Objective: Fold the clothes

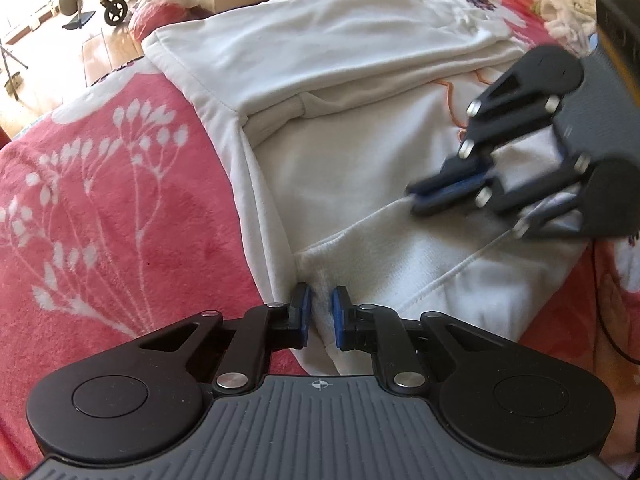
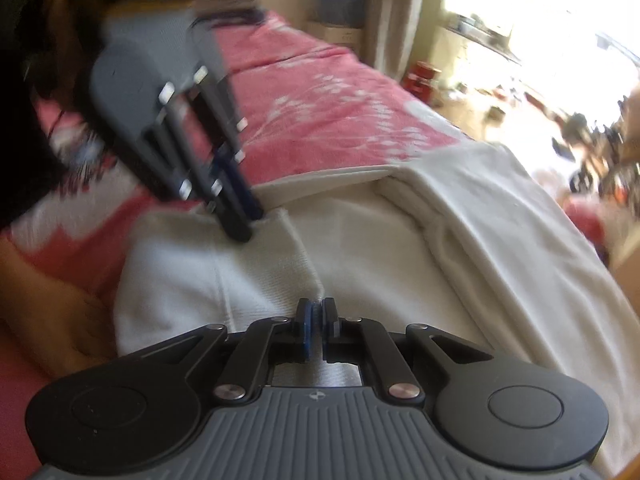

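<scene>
White sweatshirt (image 1: pixel 352 168) lies on a bed over a pink flowered blanket (image 1: pixel 100 184), partly folded: one sleeve (image 1: pixel 320 48) already laid across the body in the upper half of the left wrist view.

Left gripper (image 1: pixel 319 312), bottom centre of its own view: jaws close together with a ridge of the garment's ribbed edge between the blue pads, pinched by the look of it. In the right wrist view it comes down from the upper left onto that same edge.

Right gripper (image 2: pixel 317 320), bottom centre of its own view: jaws together, or nearly; whether cloth is caught between them cannot be told. In the left wrist view it sits at right of frame, blurred, tips on the fabric.

Step in hand, as judged: both grippers taking hold along the near edge, ready for a lengthwise fold. Next move likely calls for lifting both corners together, evenly, and carrying the edge toward the far end without dragging the folded sleeve loose.

Long axis runs from bottom of the left wrist frame to the top; near ribbed end faces the camera.
</scene>
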A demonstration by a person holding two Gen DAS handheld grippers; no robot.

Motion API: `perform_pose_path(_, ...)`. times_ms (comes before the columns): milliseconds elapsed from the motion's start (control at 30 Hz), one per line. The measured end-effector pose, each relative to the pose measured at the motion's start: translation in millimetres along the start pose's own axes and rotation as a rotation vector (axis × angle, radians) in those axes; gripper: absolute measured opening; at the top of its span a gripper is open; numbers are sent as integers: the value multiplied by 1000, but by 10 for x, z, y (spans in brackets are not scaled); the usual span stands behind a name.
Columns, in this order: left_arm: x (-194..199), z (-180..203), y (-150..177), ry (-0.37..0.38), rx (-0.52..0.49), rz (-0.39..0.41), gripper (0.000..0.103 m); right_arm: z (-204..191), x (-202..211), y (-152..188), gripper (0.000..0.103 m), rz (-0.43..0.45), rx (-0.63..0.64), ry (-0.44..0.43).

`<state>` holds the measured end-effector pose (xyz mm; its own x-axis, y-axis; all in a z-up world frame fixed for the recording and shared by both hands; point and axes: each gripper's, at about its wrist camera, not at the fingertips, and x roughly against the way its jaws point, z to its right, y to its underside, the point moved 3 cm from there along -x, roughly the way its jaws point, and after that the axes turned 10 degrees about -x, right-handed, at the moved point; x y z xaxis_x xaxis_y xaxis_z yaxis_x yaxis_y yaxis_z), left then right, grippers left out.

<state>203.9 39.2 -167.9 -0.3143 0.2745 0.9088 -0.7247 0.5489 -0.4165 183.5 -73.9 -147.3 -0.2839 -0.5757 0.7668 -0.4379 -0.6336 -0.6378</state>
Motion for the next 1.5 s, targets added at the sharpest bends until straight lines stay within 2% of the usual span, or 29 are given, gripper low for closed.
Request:
perform_pose_path(167,-8,-23,13,7,7,0,11,475,566,219,9,65,-244,77)
perform_pose_path(400,-26,-37,14,8,-5,-2,11,721,956,783,10,-20,-422,139)
perform_pose_path(667,-50,0,2,-4,-13,-6,12,601,960,1007,10,-93,-281,249)
perform_pose_path(800,-60,14,4,-8,-20,-6,12,644,1030,1074,20,-94,-269,297)
perform_pose_path(900,-67,18,4,-9,-22,-5,12,704,1107,1148,21,-92,-275,351)
perform_pose_path(1000,-71,15,7,-6,-25,-4,12,786,1213,1251,21,-121,-240,429)
perform_pose_path(1067,-73,10,10,-4,-24,-3,13,846,1265,1329,21,-152,-226,452)
perform_pose_path(1267,-75,17,7,-6,-23,-6,14,894,1249,1400,22,-229,-102,388)
perform_pose_path(1367,-68,22,9,-8,-24,-6,14,931,1197,1384,29,-257,-43,350)
perform_pose_path(1500,-72,16,5,-8,-27,-8,14,1024,1172,1361,29,-293,-66,296)
